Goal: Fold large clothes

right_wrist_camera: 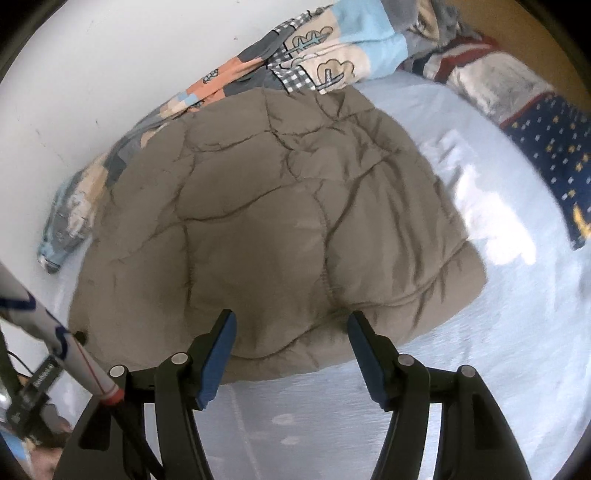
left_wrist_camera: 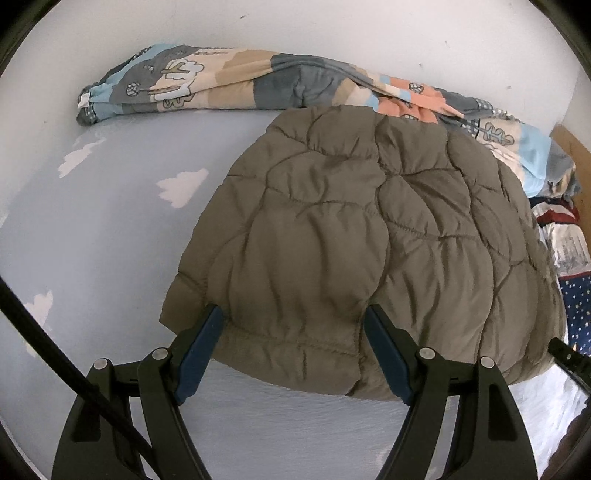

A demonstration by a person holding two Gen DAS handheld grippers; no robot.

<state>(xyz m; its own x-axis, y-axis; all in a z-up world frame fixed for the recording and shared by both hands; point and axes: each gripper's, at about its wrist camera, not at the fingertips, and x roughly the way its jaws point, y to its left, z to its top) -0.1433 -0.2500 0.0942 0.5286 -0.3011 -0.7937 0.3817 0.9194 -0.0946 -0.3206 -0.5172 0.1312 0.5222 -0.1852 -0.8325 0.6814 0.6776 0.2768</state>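
Jacket (left_wrist_camera: 369,240) lay folded on the bed (left_wrist_camera: 92,240), brown and puffy. It looked soft, light and thick, best grabbed by its near hem. Left gripper (left_wrist_camera: 293,325) and right gripper (right_wrist_camera: 291,328) both stood wide open over that hem, holding nothing. Only the right view showed a starry blue pillow (right_wrist_camera: 554,155) clearly.

Home bedroom: pale blue bed sheet (left_wrist_camera: 92,229) printed with white clouds, rumpled patchwork duvet (left_wrist_camera: 229,81) along white wall (left_wrist_camera: 332,33), star-patterned navy bedding (right_wrist_camera: 554,147).
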